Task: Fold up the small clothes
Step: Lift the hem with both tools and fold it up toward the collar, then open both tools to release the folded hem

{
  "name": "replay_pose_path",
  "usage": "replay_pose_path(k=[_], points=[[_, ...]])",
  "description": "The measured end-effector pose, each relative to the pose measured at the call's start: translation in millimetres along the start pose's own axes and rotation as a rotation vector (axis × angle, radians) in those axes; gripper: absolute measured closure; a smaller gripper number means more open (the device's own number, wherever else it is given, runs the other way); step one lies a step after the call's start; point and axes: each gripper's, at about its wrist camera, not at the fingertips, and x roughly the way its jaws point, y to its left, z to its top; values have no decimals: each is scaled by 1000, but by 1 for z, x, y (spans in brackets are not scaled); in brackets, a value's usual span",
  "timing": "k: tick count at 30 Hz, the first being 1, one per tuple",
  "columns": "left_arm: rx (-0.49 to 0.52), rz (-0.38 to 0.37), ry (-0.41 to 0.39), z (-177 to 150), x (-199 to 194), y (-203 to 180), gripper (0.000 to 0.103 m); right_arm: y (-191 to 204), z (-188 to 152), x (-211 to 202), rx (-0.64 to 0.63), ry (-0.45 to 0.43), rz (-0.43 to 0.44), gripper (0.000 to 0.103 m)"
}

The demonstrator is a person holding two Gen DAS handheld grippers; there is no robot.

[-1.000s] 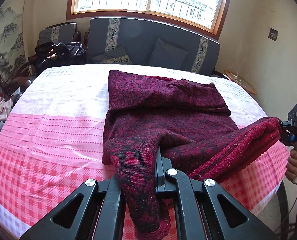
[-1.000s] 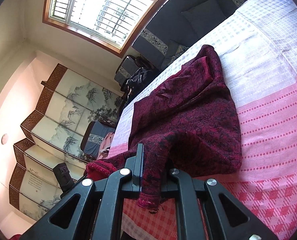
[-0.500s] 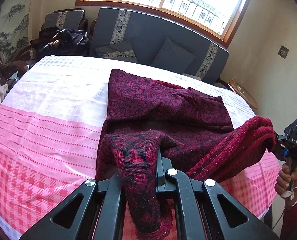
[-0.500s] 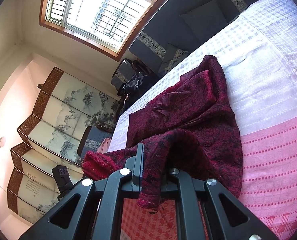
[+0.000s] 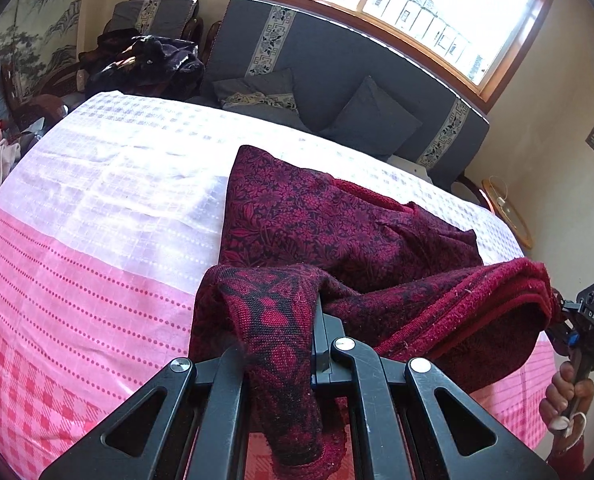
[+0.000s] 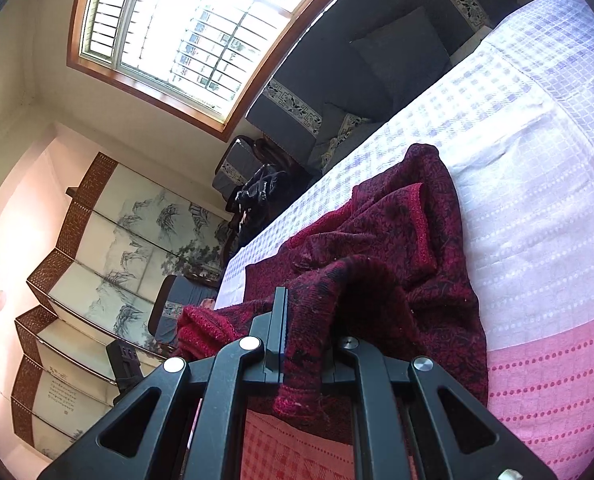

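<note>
A dark red patterned knit garment (image 5: 337, 224) lies on the table, its near edge lifted off the cloth. My left gripper (image 5: 293, 344) is shut on one near corner of the garment, which drapes down between the fingers. My right gripper (image 6: 303, 344) is shut on the other near corner of the garment (image 6: 397, 248). The right gripper also shows at the right of the left wrist view (image 5: 589, 320), with the raised hem stretched between the two. The far half of the garment rests flat on the table.
The table wears a pink and white checked cloth (image 5: 97, 216). A dark blue sofa (image 5: 337, 80) with cushions stands behind it under the window. Clothes are piled on a chair (image 5: 145, 60) at far left. A painted folding screen (image 6: 97, 260) stands to the left.
Both grippers have carried the garment's near edge forward and up over the flat part. More of the garment now lies doubled, and the hem has moved toward the far side.
</note>
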Motion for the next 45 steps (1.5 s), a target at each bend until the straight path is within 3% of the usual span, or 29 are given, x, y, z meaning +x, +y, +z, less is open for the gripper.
replay_pose_path(k=[8, 33, 38, 41, 43, 45], points=[[-23, 25, 14, 22, 27, 6, 97, -8, 21, 21, 3, 1, -31, 93], [-179, -54, 75, 75, 91, 34, 93, -62, 55, 77, 104, 21, -31, 93], [-252, -102, 68, 82, 95, 43, 84, -68, 58, 83, 139, 16, -3, 90], [-288, -124, 76, 86, 98, 44, 60, -79, 61, 87, 198, 17, 15, 89], [-285, -126, 24, 89, 92, 42, 40, -84, 62, 90, 229, 11, 21, 88], [-277, -116, -31, 95, 85, 40, 34, -87, 63, 91, 245, 5, 30, 87]])
